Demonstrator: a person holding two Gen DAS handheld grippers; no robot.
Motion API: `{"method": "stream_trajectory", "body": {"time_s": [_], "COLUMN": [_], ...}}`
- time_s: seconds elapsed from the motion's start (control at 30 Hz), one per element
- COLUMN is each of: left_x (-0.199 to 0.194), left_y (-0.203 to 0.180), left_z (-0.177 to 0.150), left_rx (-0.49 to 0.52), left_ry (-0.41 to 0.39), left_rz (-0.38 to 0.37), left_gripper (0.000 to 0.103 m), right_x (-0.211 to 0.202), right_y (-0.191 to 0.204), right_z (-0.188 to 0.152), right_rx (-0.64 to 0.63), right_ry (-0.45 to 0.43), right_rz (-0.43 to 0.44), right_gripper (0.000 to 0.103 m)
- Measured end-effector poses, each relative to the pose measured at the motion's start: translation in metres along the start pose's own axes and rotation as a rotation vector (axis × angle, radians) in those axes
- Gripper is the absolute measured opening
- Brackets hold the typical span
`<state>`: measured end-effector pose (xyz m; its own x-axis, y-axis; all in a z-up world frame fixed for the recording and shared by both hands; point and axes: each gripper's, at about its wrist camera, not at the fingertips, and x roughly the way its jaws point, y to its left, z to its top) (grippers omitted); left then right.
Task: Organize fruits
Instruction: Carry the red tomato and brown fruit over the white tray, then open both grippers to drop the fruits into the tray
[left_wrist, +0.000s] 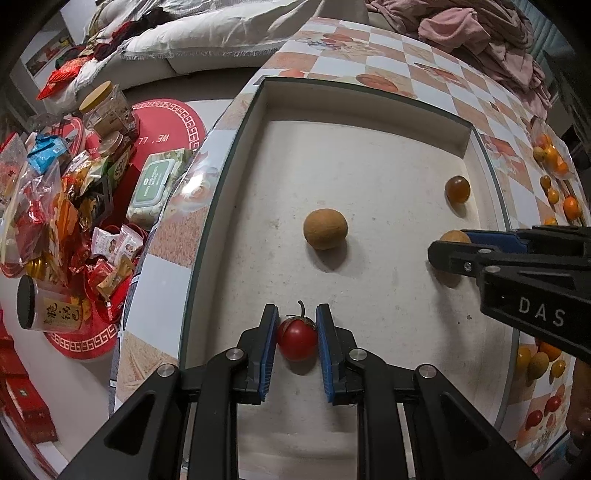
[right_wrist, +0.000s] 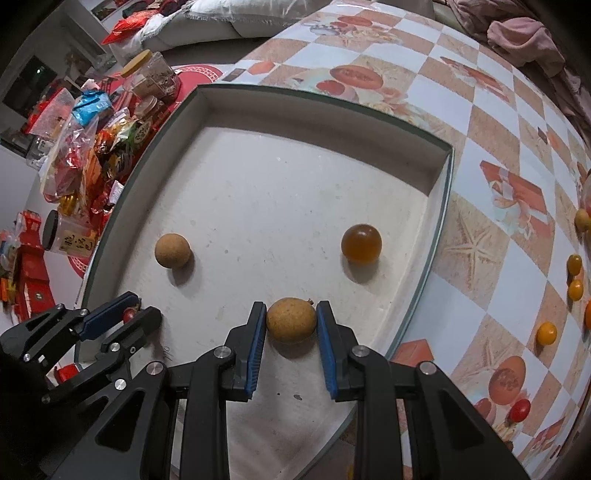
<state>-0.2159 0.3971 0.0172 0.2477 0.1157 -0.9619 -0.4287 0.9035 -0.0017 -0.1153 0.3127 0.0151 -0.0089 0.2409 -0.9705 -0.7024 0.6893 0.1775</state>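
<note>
My left gripper is shut on a red cherry tomato with a green stem, low over the white tray. My right gripper is shut on a tan longan near the tray's right side; it also shows in the left wrist view. In the tray lie a second tan longan in the middle and a glossy amber round fruit by the right wall. The left gripper shows in the right wrist view.
The tray sits on a table with a checkered fruit-print cloth. Several small orange and yellow fruits and a red tomato lie on the cloth to the right. Snack bags and jars crowd the floor on the left.
</note>
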Motion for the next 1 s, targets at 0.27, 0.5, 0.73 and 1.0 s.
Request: {"method": "stream_trajectory", "body": {"time_s": [0.27,0.5,0.73,1.0], "left_x": [-0.001,-0.011,-0.016,-0.030], "left_y": [-0.004,-0.004,-0.013,-0.044], "left_z": [-0.002,-0.005,-0.001,0.010], "left_rx": [0.034,0.045,0.073,0.142], "left_ry": [0.002,-0.056,-0.040,-0.064], "left_rz": [0.012,0.025,0.013,-0.001], "left_gripper": [0.023,0.074,0.074,0.074], "right_x": [0.000,-0.011,-0.038,-0.073], "right_y": [0.001,0.001,-0.009,-0.042], "right_z": [0.000,0.001,0.002,-0.010], "right_rx": [-0.011,0.006,0.042,0.140], "right_ry": [0.003,-0.025,-0.094,-0.173], "right_rz": [-0.002,0.027,0.065,0.061], "right_gripper": [0.034,0.055,0.081,0.081]}}
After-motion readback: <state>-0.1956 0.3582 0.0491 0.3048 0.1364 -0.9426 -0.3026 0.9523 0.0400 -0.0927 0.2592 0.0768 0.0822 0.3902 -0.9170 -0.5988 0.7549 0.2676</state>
